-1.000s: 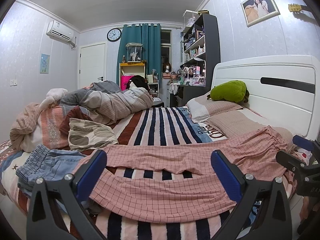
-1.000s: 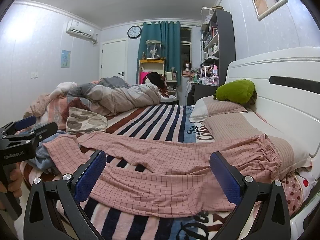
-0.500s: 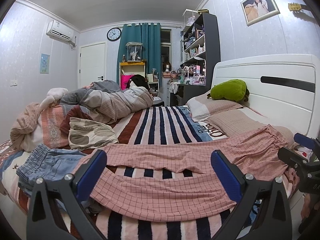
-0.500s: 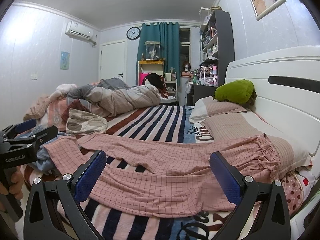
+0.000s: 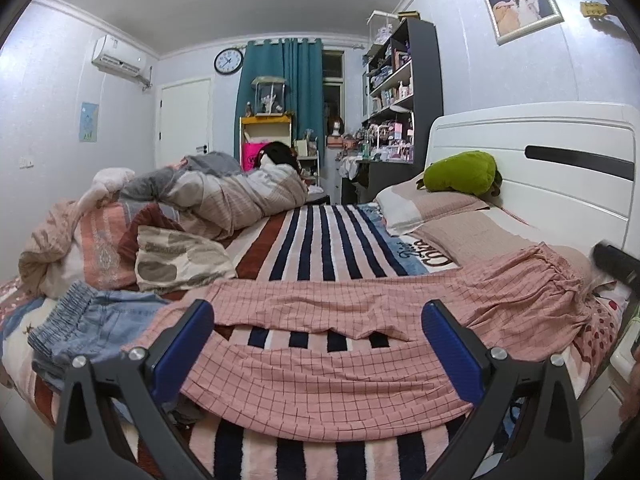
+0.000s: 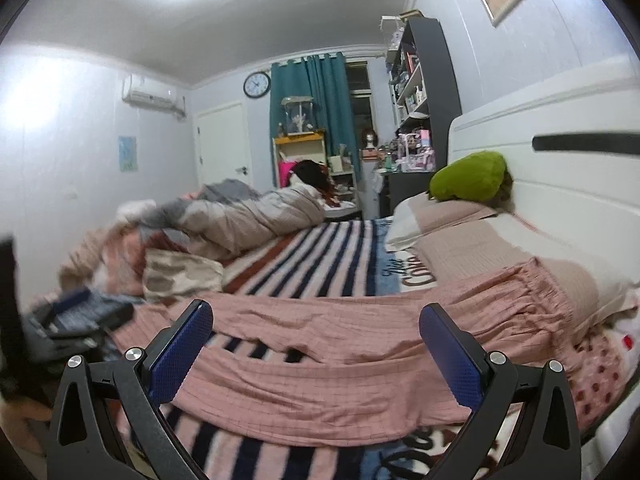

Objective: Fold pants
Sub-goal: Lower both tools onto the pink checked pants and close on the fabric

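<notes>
Pink checked pants [image 5: 328,344] lie spread across the bed's [image 5: 320,240] near edge, waistband toward the headboard. Both left gripper [image 5: 318,344] and right gripper [image 6: 316,344] have fingers wide, holding nothing. Only the left view sharply shows folded denim [image 5: 88,324] at the bed's left corner; the right view blurs it.

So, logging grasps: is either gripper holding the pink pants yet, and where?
No. Both the left gripper and right gripper hover open above the pink pants.

Home bedroom: bed [image 5: 320,240], pillows [image 5: 432,206].
</notes>
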The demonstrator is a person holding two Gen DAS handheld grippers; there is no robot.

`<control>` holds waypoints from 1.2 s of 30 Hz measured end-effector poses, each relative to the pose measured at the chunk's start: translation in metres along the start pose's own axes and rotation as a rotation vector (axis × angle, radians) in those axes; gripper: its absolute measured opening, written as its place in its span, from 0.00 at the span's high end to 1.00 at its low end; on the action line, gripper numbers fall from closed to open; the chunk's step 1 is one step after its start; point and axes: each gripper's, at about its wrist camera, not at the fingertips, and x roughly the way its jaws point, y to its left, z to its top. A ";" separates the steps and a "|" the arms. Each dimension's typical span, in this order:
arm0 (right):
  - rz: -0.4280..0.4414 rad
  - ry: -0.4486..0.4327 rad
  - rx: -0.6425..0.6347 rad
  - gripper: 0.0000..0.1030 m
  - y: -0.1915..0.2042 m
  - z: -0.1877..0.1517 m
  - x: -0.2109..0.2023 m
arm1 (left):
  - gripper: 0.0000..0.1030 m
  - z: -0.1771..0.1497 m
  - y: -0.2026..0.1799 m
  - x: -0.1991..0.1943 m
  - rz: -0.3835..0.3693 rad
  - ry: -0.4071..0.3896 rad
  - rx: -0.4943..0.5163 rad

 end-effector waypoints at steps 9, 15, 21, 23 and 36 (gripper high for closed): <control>-0.254 0.086 -0.050 0.00 -0.071 -0.051 0.015 | 0.01 -0.057 0.032 0.072 0.012 0.253 -0.053; -0.139 0.269 0.179 0.01 -0.146 -0.109 0.047 | 0.01 -0.103 0.060 0.109 0.019 0.411 -0.158; -0.086 0.350 0.337 0.15 -0.184 -0.152 0.070 | 0.01 -0.122 0.068 0.131 0.020 0.456 -0.187; -0.073 0.348 0.366 0.19 -0.191 -0.156 0.075 | 0.05 -0.123 0.069 0.138 0.008 0.457 -0.199; -0.163 0.307 0.476 0.62 -0.216 -0.154 0.104 | 0.76 -0.114 0.080 0.163 -0.025 0.412 -0.253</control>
